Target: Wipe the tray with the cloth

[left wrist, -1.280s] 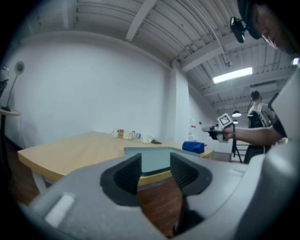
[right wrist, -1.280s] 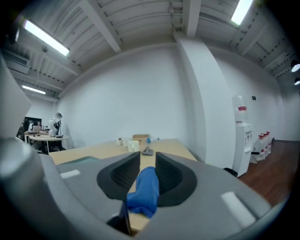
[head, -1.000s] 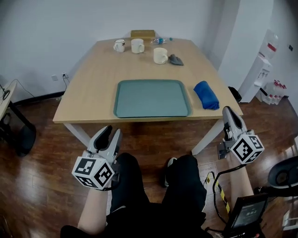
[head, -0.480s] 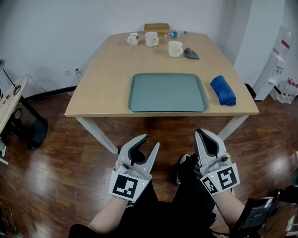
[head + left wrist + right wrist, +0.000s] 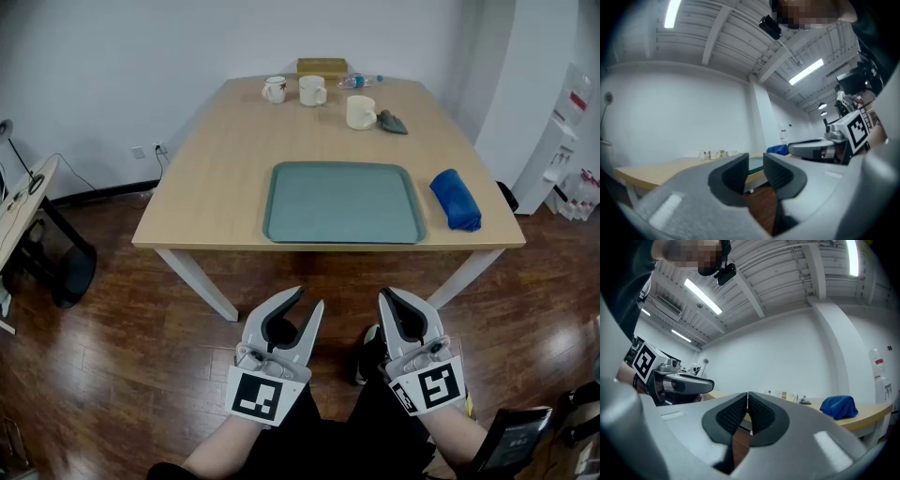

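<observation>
A light wooden table [image 5: 216, 178] fills the upper middle of the head view, standing on a dark wood floor [image 5: 122, 328]. The teal tray [image 5: 342, 202] lies flat near the table's lower edge, a little right of centre, with nothing on it. The blue cloth [image 5: 456, 199] sits bunched on the table just right of the tray, near it but not touching.

Along the table's top end stand a patterned mug [image 5: 274, 89], a white mug [image 5: 312, 90] and a cream mug [image 5: 360, 112]. A grey rag [image 5: 392, 122] lies just right of the cream mug. A plastic bottle [image 5: 359, 81] lies on its side and a brown box [image 5: 322, 66] rests at the very top edge.

Both grippers are at the bottom of the frame, below the table's edge and above the person's dark trousers [image 5: 342, 431], well apart from tray and cloth. Each points up-frame toward the table.

The left gripper [image 5: 307, 300], lower centre-left, is released. A narrow gap shows between its jaws, which have just been closing, and nothing is between them — its own view shows only the table's edge and floor through the gap.

The right gripper [image 5: 391, 298], lower centre-right, is clenched — its ribbed pads meet with nothing held.
</observation>
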The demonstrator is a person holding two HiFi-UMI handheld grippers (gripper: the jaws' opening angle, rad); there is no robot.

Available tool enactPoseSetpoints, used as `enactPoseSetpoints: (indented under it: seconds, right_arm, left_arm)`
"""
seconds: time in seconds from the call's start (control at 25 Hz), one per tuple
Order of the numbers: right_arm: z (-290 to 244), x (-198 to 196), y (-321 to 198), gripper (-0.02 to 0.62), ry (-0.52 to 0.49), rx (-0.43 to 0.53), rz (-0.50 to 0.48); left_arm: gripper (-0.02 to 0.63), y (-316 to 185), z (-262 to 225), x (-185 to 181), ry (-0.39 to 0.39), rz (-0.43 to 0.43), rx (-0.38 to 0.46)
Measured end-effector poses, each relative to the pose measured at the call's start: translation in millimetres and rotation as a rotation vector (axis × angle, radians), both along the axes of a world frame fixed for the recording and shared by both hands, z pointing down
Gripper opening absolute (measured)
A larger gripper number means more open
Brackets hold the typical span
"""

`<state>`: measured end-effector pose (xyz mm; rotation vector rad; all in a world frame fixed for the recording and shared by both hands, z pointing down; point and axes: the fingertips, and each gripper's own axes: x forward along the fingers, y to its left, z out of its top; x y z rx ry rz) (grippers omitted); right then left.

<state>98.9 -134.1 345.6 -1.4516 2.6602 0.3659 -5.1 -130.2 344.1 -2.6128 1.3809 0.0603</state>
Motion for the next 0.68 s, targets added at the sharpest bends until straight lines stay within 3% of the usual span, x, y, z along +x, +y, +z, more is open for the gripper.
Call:
enactPoseSetpoints:
  seconds: [0.68]
  right_arm:
    - [4.6,3.6,-0.6,0.011,0.02,0.004,-0.003]
  left_arm:
    - [0.098,2.0,9.2,6.2,-0.037,-0.002,-0.001]
